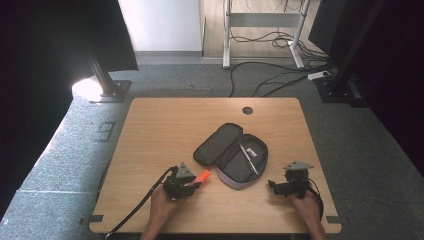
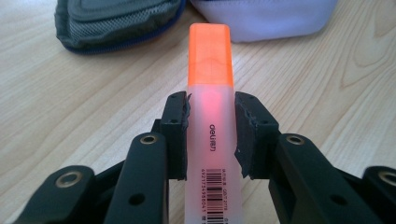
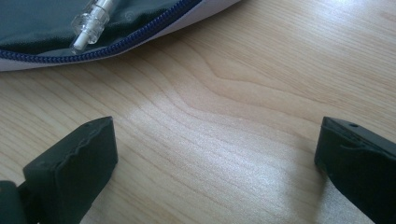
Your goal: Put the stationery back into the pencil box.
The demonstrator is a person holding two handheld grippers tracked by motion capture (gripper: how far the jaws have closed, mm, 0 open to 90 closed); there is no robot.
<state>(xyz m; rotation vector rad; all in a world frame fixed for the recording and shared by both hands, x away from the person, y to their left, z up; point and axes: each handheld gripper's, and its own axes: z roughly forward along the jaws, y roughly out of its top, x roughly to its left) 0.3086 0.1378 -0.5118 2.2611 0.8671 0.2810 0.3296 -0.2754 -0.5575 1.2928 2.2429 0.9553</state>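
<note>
In the left gripper view, the highlighter (image 2: 211, 116) runs off the bottom edge, its barcode digits too small to read. In the right gripper view's upper left, the pen (image 3: 91, 21) and pencil case (image 3: 140, 28) are cropped.

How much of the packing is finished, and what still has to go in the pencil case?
Done: the pencil case lies unzipped and a pen is inside. In hand: the left hand-held gripper is shut on the orange highlighter, just short of the case. Left: put it in. The right hand-held gripper waits open.
</note>
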